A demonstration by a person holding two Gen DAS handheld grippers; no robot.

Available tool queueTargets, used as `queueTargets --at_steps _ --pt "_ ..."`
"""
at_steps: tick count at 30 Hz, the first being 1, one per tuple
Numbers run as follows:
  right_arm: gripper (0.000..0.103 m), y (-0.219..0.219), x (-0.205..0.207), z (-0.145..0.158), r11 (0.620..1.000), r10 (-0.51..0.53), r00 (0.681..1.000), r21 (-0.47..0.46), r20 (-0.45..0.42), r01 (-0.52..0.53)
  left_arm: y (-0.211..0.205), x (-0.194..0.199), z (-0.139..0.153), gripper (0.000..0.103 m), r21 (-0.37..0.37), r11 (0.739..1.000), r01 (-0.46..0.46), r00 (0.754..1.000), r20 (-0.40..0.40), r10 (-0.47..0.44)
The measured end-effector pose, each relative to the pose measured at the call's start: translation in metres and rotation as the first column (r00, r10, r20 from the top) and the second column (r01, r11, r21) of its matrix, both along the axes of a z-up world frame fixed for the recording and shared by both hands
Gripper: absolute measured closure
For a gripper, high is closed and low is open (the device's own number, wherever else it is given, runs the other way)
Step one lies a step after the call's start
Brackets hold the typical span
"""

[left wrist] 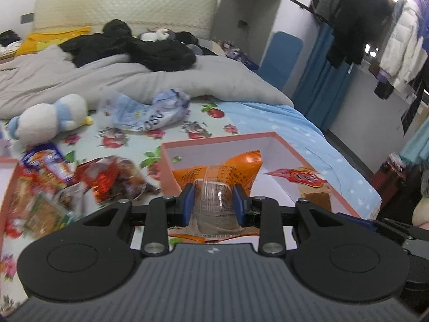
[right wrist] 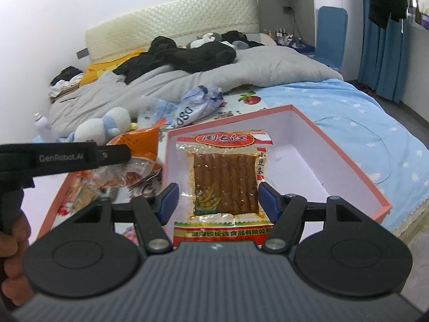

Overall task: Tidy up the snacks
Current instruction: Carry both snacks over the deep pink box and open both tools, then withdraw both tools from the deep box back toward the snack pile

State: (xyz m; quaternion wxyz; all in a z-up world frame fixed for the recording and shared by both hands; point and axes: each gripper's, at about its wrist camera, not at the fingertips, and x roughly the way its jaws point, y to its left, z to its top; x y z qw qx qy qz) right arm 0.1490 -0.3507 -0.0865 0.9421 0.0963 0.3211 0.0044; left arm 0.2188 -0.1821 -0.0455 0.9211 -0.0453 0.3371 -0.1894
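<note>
My left gripper (left wrist: pixel 213 202) is shut on an orange snack packet (left wrist: pixel 230 170) and holds it above the near left corner of a pink box (left wrist: pixel 289 145) with a white inside. In the right wrist view my right gripper (right wrist: pixel 218 201) is open over the same pink box (right wrist: pixel 348 155). A clear packet of brown bean strips (right wrist: pixel 225 179) lies flat in the box between the blue fingers; it also shows in the left wrist view (left wrist: pixel 308 181). The left gripper with the orange packet (right wrist: pixel 142 142) shows at the left of the right wrist view.
A second pink box (left wrist: pixel 10 187) at the left holds several mixed snack packets (left wrist: pixel 48 182); more lie on the floral sheet. A plush toy (left wrist: pixel 51 118), a crumpled plastic bag (left wrist: pixel 152 110), a grey duvet (left wrist: pixel 134 80) and black clothes lie further up the bed.
</note>
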Motion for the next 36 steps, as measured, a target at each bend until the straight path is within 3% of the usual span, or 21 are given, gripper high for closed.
queueTargets --at_steps 9,20,22,26,31,36 --pt "0.035 -0.033 0.045 -0.027 0.999 -0.037 0.998 0.017 -0.049 0.038 -0.050 0.066 -0.032 0.067 0.045 0.996 0.074 0.995 -0.069 -0.071" --pt "0.034 -0.058 0.076 -0.066 0.996 -0.053 0.989 0.066 -0.136 0.062 -0.078 0.108 -0.069 0.067 0.083 0.991 0.109 0.984 -0.152 -0.095" --pt "0.034 -0.062 0.080 -0.071 0.993 -0.056 0.987 0.090 -0.153 0.070 -0.080 0.110 -0.072 0.067 0.088 0.990 0.108 0.981 -0.170 -0.092" --pt "0.029 -0.065 0.082 -0.077 0.987 -0.070 0.980 0.129 -0.187 0.095 -0.081 0.109 -0.071 0.052 0.102 0.988 0.114 0.982 -0.164 -0.097" --pt "0.025 -0.060 0.074 -0.069 0.985 -0.069 0.983 0.146 -0.168 0.094 -0.073 0.099 -0.065 0.052 0.094 0.991 0.100 0.982 -0.169 -0.083" --pt "0.025 -0.051 0.056 -0.054 0.988 -0.062 0.989 0.134 -0.136 0.080 -0.059 0.077 -0.046 0.052 0.098 0.992 0.085 0.989 -0.127 -0.072"
